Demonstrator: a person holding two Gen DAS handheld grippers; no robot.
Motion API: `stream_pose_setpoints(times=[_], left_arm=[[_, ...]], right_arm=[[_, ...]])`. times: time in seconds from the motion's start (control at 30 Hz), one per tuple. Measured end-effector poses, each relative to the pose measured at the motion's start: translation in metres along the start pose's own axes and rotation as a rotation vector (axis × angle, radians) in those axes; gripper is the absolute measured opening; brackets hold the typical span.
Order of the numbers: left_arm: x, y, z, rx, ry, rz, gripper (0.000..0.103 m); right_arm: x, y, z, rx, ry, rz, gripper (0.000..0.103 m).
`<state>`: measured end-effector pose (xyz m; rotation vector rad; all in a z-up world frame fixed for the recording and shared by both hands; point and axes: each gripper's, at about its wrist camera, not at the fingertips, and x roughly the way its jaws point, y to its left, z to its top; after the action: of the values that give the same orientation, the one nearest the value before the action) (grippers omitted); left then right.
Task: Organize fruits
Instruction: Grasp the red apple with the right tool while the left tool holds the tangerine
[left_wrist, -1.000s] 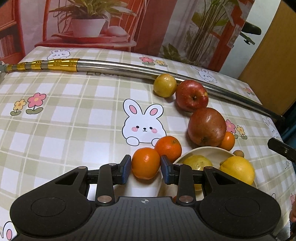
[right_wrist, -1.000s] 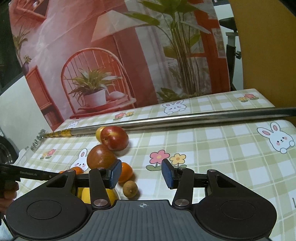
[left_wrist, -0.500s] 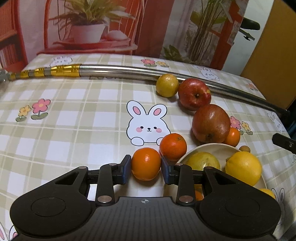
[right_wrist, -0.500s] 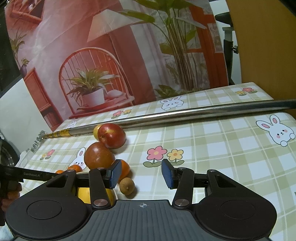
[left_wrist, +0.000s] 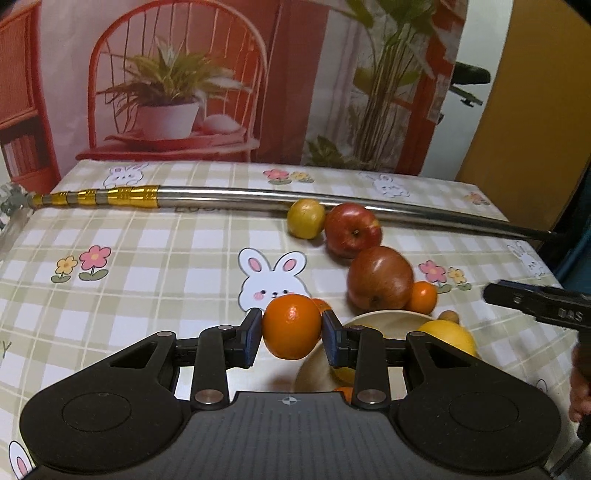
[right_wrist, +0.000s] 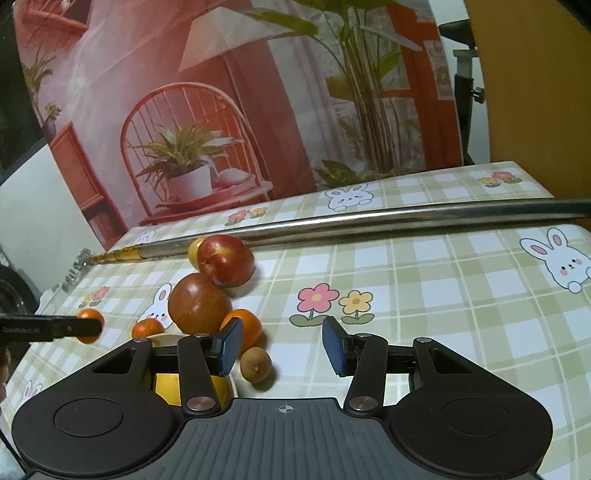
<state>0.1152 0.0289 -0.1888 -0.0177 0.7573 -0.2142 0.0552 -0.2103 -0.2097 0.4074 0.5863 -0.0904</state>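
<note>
Two claws in my feeds: my left claw (left_wrist: 291, 334) grips an orange (left_wrist: 291, 326), lifted off the table (left_wrist: 147, 266) beside the bowl (left_wrist: 384, 318). My right claw (right_wrist: 282, 345) hangs wide, holding nothing, above the tablecloth near a small brown fruit (right_wrist: 256, 364).

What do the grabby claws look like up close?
Both are matte black plastic. The left gripper and the right gripper each have two chunky arms with silver rivets, round discs pressed into a wide base, ribbed grooves in the middle and a tiny crosshair mark. The pads are blue with a fine bumpy texture. White lettering runs along the side, too blurry to read. No cables show.
</note>
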Motion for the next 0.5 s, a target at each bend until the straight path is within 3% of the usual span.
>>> stream_pose_setpoints(times=[0.5], left_arm=[[-0.013, 0.011, -0.010, -0.042, -0.034, -0.016, 0.037]], right_arm=[[0.083, 0.051, 0.042, -0.156, 0.167, 0.166, 0.045]])
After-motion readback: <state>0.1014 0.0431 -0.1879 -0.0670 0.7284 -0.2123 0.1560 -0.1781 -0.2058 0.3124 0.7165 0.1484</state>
